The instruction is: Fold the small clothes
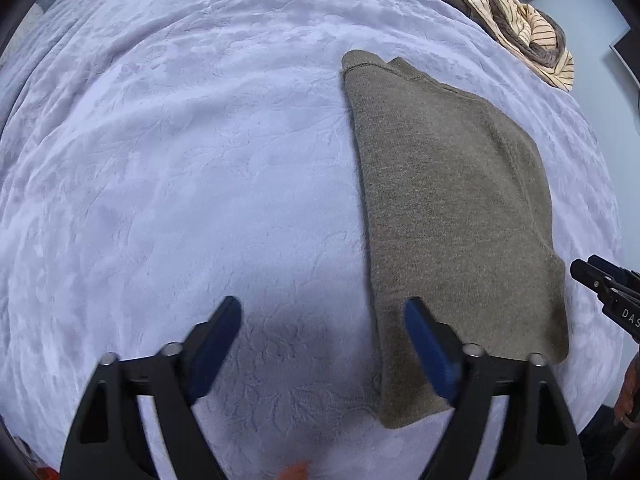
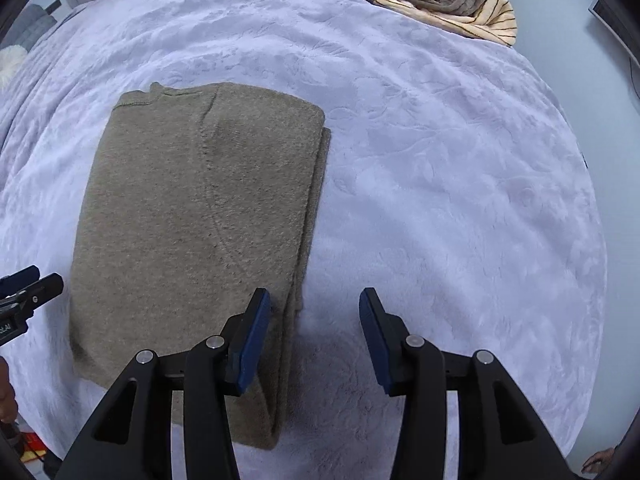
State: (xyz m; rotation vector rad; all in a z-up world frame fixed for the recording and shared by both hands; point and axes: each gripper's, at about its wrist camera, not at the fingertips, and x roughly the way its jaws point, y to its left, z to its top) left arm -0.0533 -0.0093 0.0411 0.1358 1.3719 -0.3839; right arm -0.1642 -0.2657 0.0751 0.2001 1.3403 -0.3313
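**Folded sweater lies between two open tongs**

The olive-grey sweater (image 1: pixel 452 216) lies folded in a long rectangle on the lilac bed cover (image 1: pixel 180 160). The left tongs (image 1: pixel 322 308) stand wide open and hold nothing; their right finger is over the sweater's near left edge. The right tongs (image 2: pixel 314 300) are also open and empty, with the left finger over the sweater's near right edge. A striped blanket (image 2: pixel 452 0) lies crumpled at the far edge of the bed.
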